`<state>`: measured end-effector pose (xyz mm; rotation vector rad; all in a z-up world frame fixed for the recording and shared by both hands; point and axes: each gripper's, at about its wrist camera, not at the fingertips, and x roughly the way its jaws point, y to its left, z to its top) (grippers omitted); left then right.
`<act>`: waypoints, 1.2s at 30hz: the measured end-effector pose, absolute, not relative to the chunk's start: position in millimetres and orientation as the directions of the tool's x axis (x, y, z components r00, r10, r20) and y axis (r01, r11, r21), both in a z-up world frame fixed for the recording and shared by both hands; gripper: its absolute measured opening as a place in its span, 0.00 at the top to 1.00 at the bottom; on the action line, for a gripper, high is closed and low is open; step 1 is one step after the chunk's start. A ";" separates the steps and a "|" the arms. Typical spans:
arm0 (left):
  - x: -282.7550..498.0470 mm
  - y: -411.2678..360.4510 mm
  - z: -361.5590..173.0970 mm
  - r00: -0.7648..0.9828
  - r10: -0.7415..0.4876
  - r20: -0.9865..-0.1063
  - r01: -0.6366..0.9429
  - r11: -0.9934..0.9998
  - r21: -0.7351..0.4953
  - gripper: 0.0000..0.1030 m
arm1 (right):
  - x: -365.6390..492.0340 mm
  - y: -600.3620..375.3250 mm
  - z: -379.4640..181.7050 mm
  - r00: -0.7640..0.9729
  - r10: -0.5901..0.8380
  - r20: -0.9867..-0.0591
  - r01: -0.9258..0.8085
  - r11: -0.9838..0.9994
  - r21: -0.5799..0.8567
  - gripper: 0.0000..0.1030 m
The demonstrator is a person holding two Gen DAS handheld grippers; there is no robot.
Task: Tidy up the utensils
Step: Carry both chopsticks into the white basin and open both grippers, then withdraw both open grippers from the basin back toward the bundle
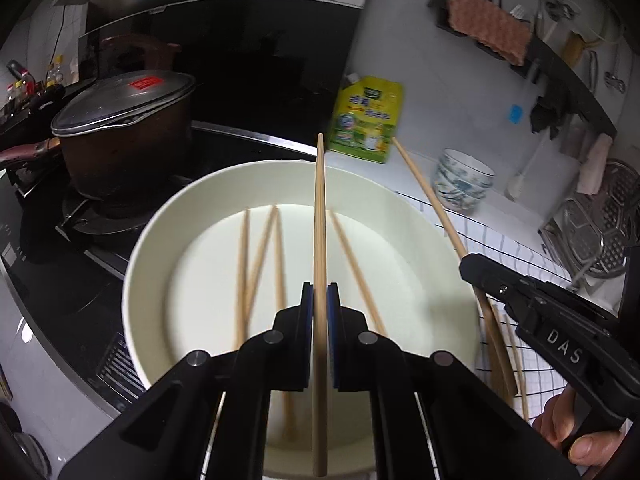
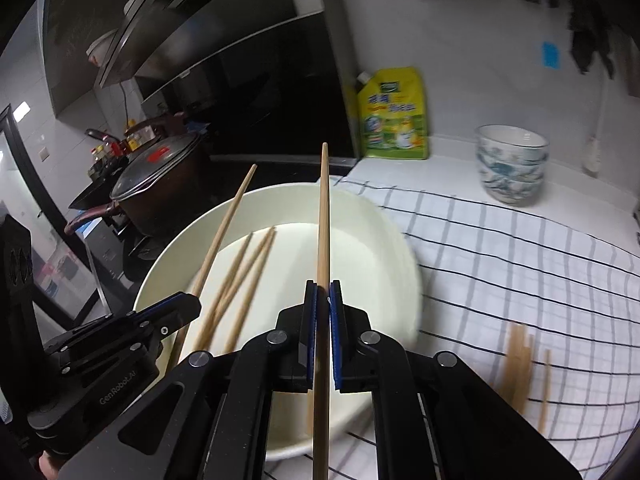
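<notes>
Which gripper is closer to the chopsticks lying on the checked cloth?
Right. The right gripper hangs just above the loose chopsticks on the cloth; the left gripper is over the white bowl.

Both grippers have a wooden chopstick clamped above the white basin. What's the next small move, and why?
Probably lower both and release into the round white basin. The left gripper and right gripper each pinch one wooden chopstick above it, loose chopsticks already lie inside, and a few remain on the checked white cloth.
</notes>
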<state>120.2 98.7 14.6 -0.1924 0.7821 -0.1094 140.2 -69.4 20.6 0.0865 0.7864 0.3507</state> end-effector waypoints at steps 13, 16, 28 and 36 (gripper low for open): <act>146.5 123.9 -12.1 0.657 -0.175 -0.733 0.000 0.973 -0.232 0.92 | 177.6 -23.3 -22.7 0.549 0.335 -0.766 -0.282 0.937 0.208 0.94; 146.9 124.8 -15.7 0.648 -0.156 -0.746 -0.019 0.975 -0.220 0.88 | 175.4 -25.6 -23.7 0.546 0.333 -0.768 -0.285 0.937 0.204 0.90; 129.6 135.8 -11.7 0.673 -0.122 -0.730 -0.062 0.974 -0.220 0.53 | 155.0 -37.0 -14.5 0.580 0.315 -0.751 -0.270 0.944 0.188 0.82; 112.2 130.5 -5.1 0.680 -0.134 -0.721 -0.050 0.972 -0.229 0.52 | 132.3 -44.6 0.0 0.609 0.305 -0.732 -0.261 0.949 0.178 0.82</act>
